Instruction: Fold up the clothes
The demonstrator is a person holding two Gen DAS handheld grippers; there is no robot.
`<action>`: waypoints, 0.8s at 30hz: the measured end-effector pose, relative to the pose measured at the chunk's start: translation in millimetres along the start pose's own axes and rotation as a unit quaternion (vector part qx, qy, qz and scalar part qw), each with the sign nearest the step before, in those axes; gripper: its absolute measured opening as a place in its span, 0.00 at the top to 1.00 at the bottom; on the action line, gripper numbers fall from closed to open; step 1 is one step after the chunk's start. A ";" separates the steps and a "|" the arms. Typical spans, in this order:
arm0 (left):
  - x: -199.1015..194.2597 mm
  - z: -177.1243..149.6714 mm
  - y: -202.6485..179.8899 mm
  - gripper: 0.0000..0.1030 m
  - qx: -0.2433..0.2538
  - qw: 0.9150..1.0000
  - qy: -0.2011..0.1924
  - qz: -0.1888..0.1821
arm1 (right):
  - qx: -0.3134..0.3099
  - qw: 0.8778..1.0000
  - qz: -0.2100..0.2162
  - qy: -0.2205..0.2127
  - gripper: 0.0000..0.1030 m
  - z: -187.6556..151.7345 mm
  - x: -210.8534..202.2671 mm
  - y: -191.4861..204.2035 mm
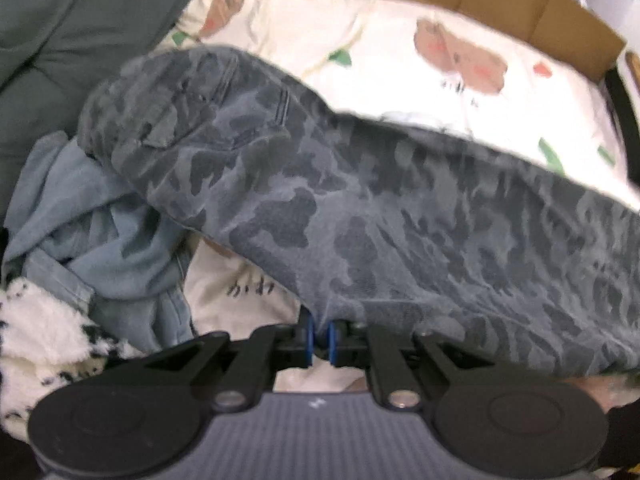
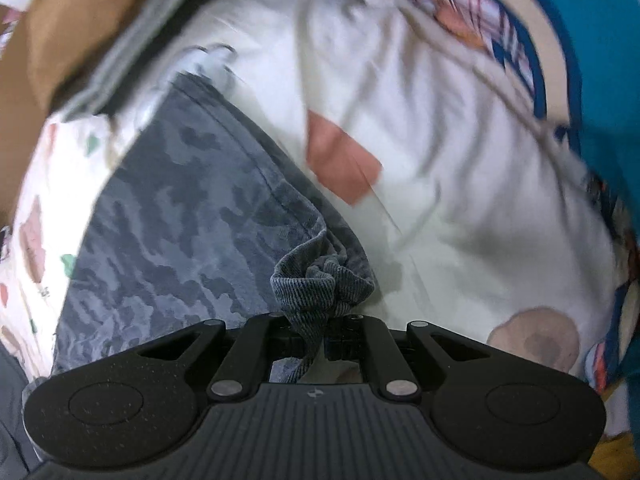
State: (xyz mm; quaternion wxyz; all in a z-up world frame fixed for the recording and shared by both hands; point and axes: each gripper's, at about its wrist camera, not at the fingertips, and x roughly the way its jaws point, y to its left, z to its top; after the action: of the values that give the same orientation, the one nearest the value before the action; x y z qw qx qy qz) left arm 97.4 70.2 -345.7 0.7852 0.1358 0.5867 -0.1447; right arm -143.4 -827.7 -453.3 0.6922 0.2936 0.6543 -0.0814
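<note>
Where jaws pinch, ribbed camouflage trousers (image 2: 192, 208) bunch.

Cream printed bedsheet (image 1: 400, 52); brown cardboard box (image 1: 500, 4) behind; teal patterned fabric (image 2: 592, 60) at edge.

Left claw (image 1: 320, 334) clamped, right claw (image 2: 316, 332) pinching

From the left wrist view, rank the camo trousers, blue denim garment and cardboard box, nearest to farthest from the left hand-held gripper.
1. Camo trousers: pinched in the left hand-held gripper.
2. Blue denim garment: left, crumpled.
3. Cardboard box: top right, beyond the bedding.
</note>
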 end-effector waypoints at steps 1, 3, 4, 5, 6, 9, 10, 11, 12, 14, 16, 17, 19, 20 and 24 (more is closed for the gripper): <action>7.6 -1.9 1.5 0.93 0.001 1.000 0.006 0.003 | 0.003 1.000 -0.003 0.007 0.94 0.1 5.2 -1.5; 21.1 -6.6 4.9 0.93 -0.003 1.000 0.016 0.007 | 0.009 1.000 -0.009 0.021 0.93 0.4 15.7 -4.4; 28.4 -8.6 6.7 0.93 -0.006 1.000 0.021 0.009 | 0.010 0.999 -0.014 0.027 0.91 0.4 20.9 -5.7; 35.5 -11.3 7.3 0.93 -0.008 1.000 0.026 0.012 | 0.012 0.999 -0.019 0.035 0.90 0.8 25.1 -6.4; 42.6 -14.7 6.9 0.93 -0.009 0.999 0.030 0.016 | 0.013 0.999 -0.024 0.044 0.89 1.5 28.6 -6.9; 59.5 -21.4 6.0 0.92 -0.019 0.998 0.046 0.025 | 0.011 0.997 -0.043 0.066 0.79 6.1 33.1 -3.7; 63.0 -23.0 6.4 0.91 -0.024 0.998 0.051 0.024 | 0.010 0.996 -0.050 0.073 0.71 7.4 33.4 -2.3; 63.6 -24.1 7.6 0.91 -0.029 0.998 0.053 0.021 | 0.008 0.995 -0.057 0.079 0.64 8.7 33.8 -1.0; 62.0 -25.6 8.3 0.90 -0.030 0.998 0.054 0.018 | 0.002 0.994 -0.065 0.083 0.63 10.3 32.6 0.5; 56.1 -28.2 8.5 0.86 -0.027 0.998 0.055 0.014 | -0.019 0.993 -0.080 0.087 0.62 13.9 28.1 3.7; 47.8 -26.6 9.8 0.83 -0.022 0.998 0.054 0.010 | -0.039 0.992 -0.089 0.085 0.62 17.4 21.9 7.9; 42.9 -25.2 11.3 0.81 -0.020 0.998 0.051 0.008 | -0.047 0.992 -0.090 0.082 0.62 19.0 18.2 9.4; 32.8 -22.1 12.6 0.75 -0.018 0.999 0.046 0.006 | -0.067 0.991 -0.090 0.069 0.61 23.7 9.3 13.8; 27.9 -20.4 12.3 0.75 -0.016 0.999 0.043 0.006 | -0.075 0.991 -0.091 0.063 0.61 26.6 4.6 14.7; 10.1 -13.5 8.8 0.75 -0.008 0.999 0.030 0.011 | -0.102 0.990 -0.092 0.039 0.61 40.6 -13.3 17.3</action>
State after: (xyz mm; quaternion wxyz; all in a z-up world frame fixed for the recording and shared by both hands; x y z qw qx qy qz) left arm 91.6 82.8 -358.7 0.7698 0.1406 0.6095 -0.1271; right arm -101.7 -838.1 -436.5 0.6821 0.1629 0.7098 -0.0660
